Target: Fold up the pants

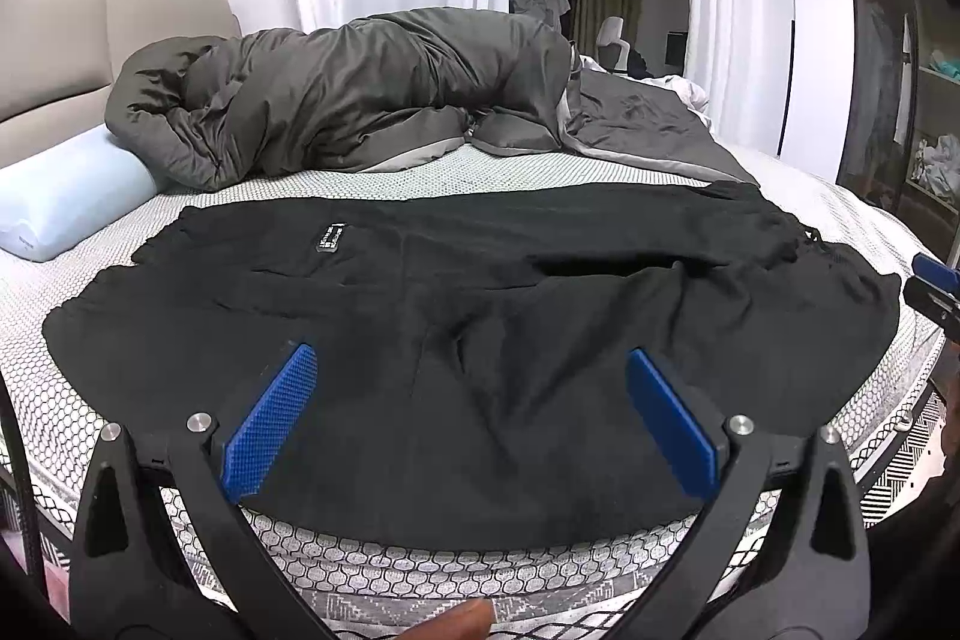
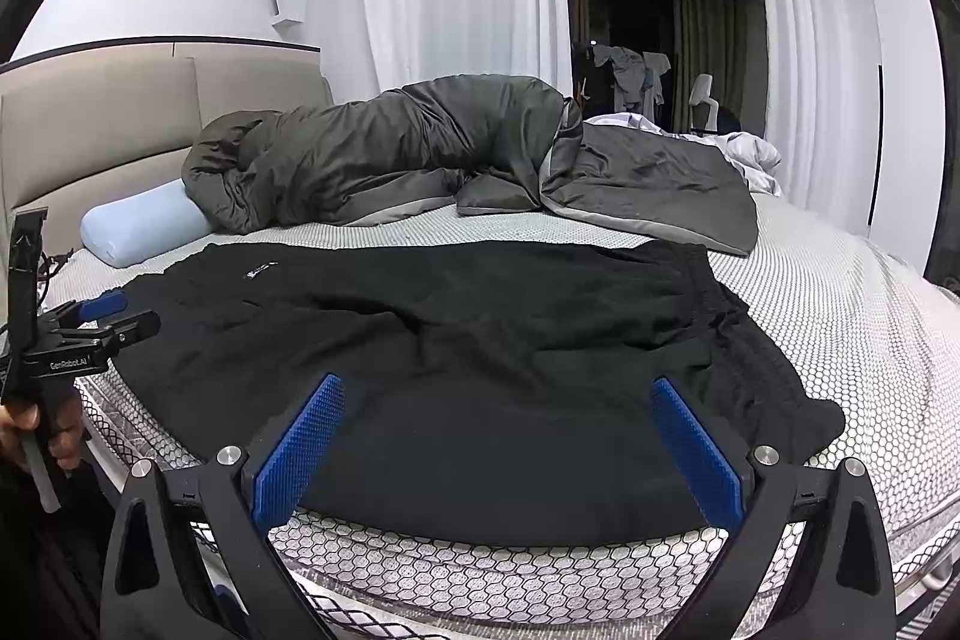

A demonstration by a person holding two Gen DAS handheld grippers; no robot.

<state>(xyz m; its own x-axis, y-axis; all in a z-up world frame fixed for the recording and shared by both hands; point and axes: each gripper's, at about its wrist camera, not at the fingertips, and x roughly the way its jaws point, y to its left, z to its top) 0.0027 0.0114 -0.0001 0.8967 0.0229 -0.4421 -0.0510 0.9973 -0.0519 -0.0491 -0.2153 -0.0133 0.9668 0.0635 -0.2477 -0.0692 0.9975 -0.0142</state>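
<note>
Here, soft black pants (image 1: 480,340) flat, honeycomb-patterned mattress (image 1: 420,574), rumpled grey duvet (image 1: 336,100).

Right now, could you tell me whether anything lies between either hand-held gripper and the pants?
Nothing visible does. The pants lie flat on the mattress, and both the left hand-held gripper and the right hand-held gripper hover open directly over their near edge. The duvet lies behind them.

Bed (image 1: 90,400) bears black pants (image 1: 480,340), grey duvet (image 1: 336,94), blue pillow (image 1: 66,202)
</note>
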